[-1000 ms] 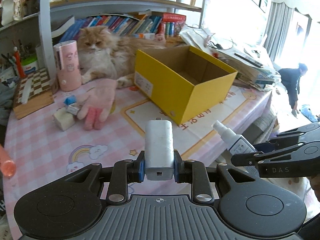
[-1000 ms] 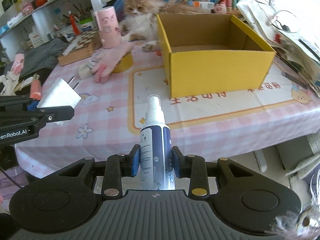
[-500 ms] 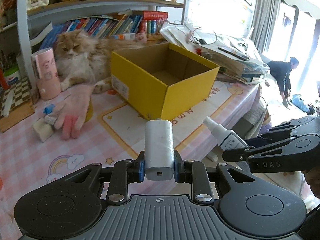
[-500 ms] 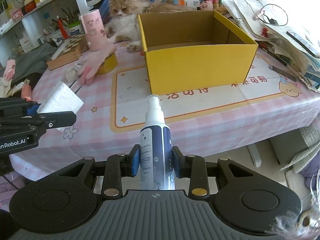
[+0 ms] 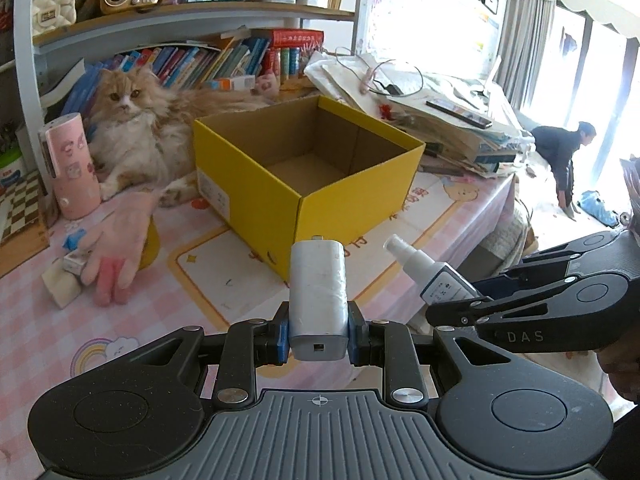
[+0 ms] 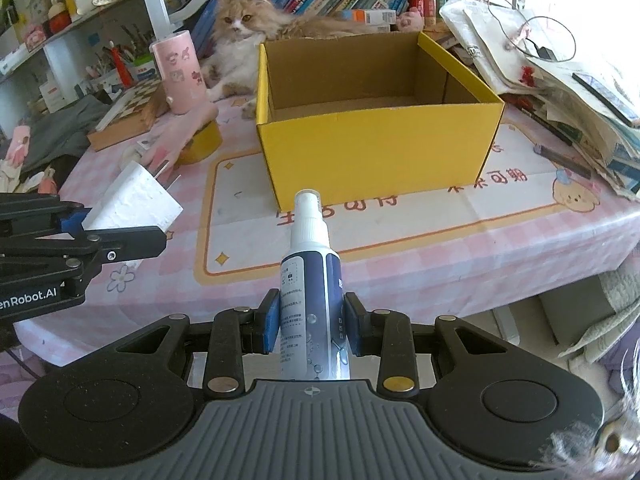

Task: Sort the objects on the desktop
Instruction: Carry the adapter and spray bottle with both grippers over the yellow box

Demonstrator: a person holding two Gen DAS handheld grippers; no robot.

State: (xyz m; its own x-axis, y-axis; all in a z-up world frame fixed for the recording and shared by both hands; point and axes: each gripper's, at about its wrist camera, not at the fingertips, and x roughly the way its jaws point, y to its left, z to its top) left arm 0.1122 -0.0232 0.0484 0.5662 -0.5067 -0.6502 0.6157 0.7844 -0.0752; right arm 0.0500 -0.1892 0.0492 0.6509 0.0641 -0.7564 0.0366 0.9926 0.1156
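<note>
Nearest the cameras, left gripper fingers clenched on a white charger, right gripper fingers on a spray bottle, both aimed, seemingly for deposit, toward the empty yellow box on the tabletop; cat behind.

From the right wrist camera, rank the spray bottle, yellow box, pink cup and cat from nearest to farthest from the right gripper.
1. Spray bottle: clamped in the right gripper.
2. Yellow box: straight ahead on the table.
3. Pink cup: ahead to the left, beyond the box's front.
4. Cat: at the back, behind the box by the books.
</note>
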